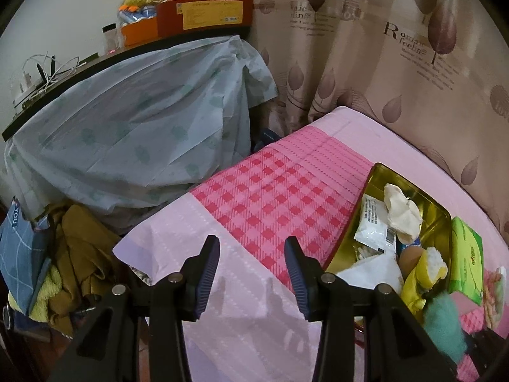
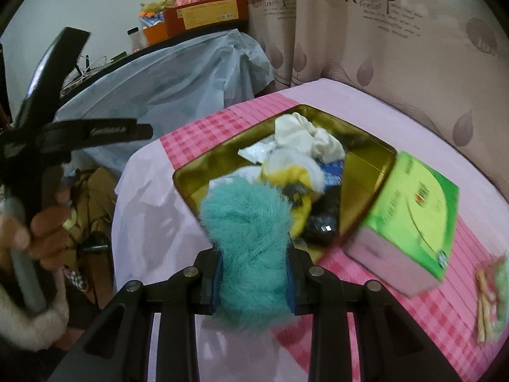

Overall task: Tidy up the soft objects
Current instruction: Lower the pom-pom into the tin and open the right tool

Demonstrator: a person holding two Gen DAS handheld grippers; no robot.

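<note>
My right gripper (image 2: 253,269) is clamped on a fluffy teal puffball (image 2: 246,222), holding it just over the near edge of the gold tin (image 2: 366,172) that sits on the pink checked bedspread (image 2: 197,140). The tin is already pretty full: a crumpled cream cloth (image 2: 313,135) at the far end, a white plastic packet (image 2: 254,152) next to it, a yellow and white plush thing (image 2: 294,172) in the middle, something blue under that, and a shiny black wad (image 2: 321,226) near the closest corner. Can't tell what the black one actually is.

A green tissue pack (image 2: 410,213) lies on the bed right up against the tin's right side, not in it. Further right there's a blurry pink and green packet (image 2: 491,302), also loose on the bed.

My left gripper (image 1: 251,261) is wide apart with nothing between the fingers, hovering over the pale pink part of the bedspread, left of the tin. From that side I see the same cream cloth (image 1: 402,213) and packet (image 1: 372,226) inside.
</note>
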